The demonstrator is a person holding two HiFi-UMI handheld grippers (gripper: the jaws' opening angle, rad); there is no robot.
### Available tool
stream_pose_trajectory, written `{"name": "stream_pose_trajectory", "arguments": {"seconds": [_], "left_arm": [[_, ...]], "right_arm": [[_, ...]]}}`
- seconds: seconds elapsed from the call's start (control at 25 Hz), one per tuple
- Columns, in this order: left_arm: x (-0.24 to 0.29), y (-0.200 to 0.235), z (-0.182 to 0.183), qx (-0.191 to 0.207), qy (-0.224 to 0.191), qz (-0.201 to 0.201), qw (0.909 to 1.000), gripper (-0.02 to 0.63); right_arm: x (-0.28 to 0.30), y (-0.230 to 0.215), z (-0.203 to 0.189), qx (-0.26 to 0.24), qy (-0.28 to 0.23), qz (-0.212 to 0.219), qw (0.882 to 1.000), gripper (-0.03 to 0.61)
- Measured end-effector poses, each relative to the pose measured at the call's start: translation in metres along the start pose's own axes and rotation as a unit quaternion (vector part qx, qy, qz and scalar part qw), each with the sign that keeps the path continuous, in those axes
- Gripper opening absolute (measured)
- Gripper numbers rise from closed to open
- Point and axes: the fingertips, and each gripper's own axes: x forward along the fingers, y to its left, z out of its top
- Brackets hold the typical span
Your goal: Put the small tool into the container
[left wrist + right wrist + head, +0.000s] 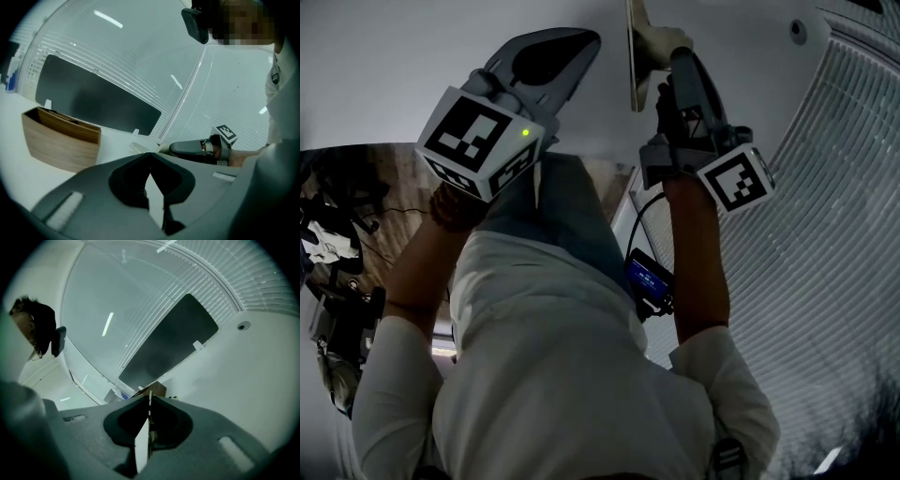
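Right gripper [149, 401]: my jaws pinch the small tool [142, 446], a thin, flat, pale strip seen edge-on. It runs up between the pads and pokes a little past the tips.

Head view: the tool [635, 56] stands on edge, sticking out of my right gripper [661, 52] over the white tabletop [441, 75].

Wooden container [158, 389]: it lies straight ahead of the right jaws, beyond the tool's tip. The tool is not in it and not touching it.

Left gripper [150, 157]: my jaws are pressed together at the tips with nothing between them.

From the left gripper view, the container [56, 140] sits on the tabletop [117, 140] to the left, open side up. My right gripper [201, 149] is off to the container's right, and bare tabletop shows between the two.

A dark panel [93, 101] stands behind the container, against the white blinds [140, 56].

A small round hole [243, 326] in the tabletop lies far to the container's right in the right gripper view.

Head view, left gripper [558, 56]: its marker cube [483, 141] carries a small lit green dot. The container does not show in this view.
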Motion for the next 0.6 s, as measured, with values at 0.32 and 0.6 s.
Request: {"name": "stream_pose_trajectory", "arguments": {"seconds": [0.32, 0.6], "left_arm": [[-0.025, 0.017, 0.015, -0.006, -0.021, 0.02, 0.9996, 0.003], [-0.053, 0.026, 0.045, -0.004, -0.051, 0.035, 0.998, 0.003]], "right_arm": [[0.016, 0.051, 0.014, -0.052, 0.011, 0.048, 0.997, 0.015], [0.028, 0.099, 0.019, -0.091, 0.028, 0.087, 0.992, 0.015]]}}
